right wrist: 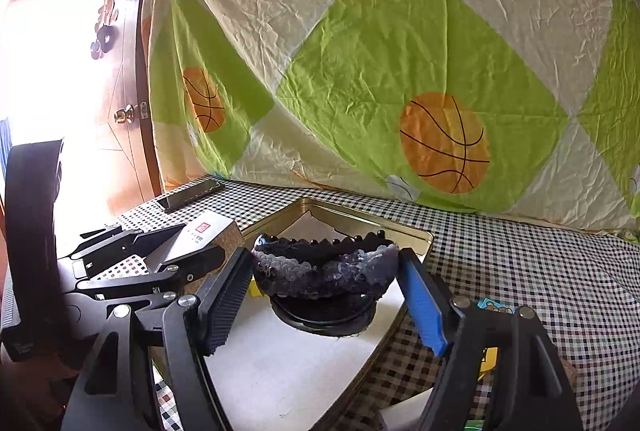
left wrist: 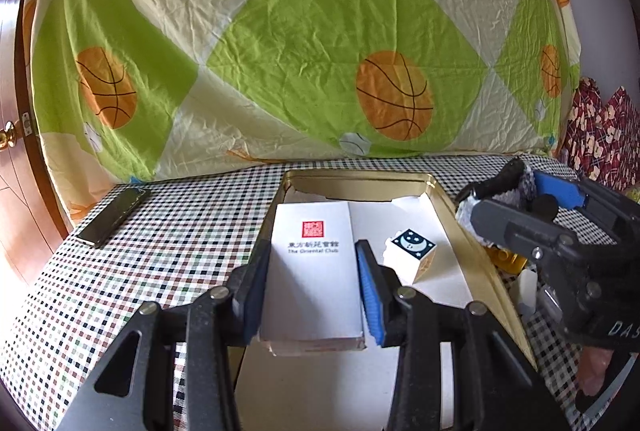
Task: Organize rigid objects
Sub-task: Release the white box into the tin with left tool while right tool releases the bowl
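Both claws loaded: left claw (left wrist: 312,295) clamps white box (left wrist: 314,271), right claw (right wrist: 324,295) clamps sequined hair clip (right wrist: 324,267); next, lower both into gold tin (left wrist: 476,255).

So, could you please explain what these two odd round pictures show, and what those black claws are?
Each claw is a two-finger gripper that a person holds by hand, with a wide-angle camera looking along its fingers. That lens is why the pictures look round.

The left camera shows the left gripper clamped on a white box above a gold tin. A small cube with a moon picture lies inside the tin. The right gripper shows at the edge.

The right camera shows the right gripper holding a dark sequinned hair clip over the same tin. A phone lies on the checked tablecloth, with a basketball-print sheet hanging behind.
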A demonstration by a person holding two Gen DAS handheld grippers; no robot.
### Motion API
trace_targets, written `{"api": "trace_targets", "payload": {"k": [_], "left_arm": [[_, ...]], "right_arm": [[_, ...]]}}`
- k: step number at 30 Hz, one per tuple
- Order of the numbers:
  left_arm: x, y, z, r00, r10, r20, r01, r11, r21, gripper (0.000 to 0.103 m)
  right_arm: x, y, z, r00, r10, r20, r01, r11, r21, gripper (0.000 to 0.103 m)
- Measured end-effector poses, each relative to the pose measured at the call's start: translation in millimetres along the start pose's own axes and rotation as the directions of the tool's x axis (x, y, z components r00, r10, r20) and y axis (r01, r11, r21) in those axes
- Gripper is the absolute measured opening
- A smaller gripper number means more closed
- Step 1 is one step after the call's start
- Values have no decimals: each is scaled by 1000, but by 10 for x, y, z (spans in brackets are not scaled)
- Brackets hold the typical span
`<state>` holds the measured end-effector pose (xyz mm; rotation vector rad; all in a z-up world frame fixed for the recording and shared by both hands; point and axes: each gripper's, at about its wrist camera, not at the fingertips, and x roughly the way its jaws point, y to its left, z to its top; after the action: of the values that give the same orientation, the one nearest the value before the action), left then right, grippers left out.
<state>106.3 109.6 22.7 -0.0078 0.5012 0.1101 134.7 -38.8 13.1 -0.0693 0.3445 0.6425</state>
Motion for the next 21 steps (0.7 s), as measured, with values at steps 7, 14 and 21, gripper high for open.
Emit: {"api": "trace_targets", "payload": {"k": [7, 14, 21], "left_arm": [[131, 2, 115, 995, -58, -81, 57, 998, -7, 41], [256, -47, 211, 987, -68, -149, 73, 997, 30, 41], [367, -40, 103, 970, -55, -237, 73, 995, 68, 41]], "right_arm": [[234, -143, 108, 995, 16, -100, -14, 1000, 22, 75], [419, -218, 121, 982, 41, -187, -35, 999, 34, 75], [547, -154, -28, 951, 97, -294, -95, 995, 23, 75]]}}
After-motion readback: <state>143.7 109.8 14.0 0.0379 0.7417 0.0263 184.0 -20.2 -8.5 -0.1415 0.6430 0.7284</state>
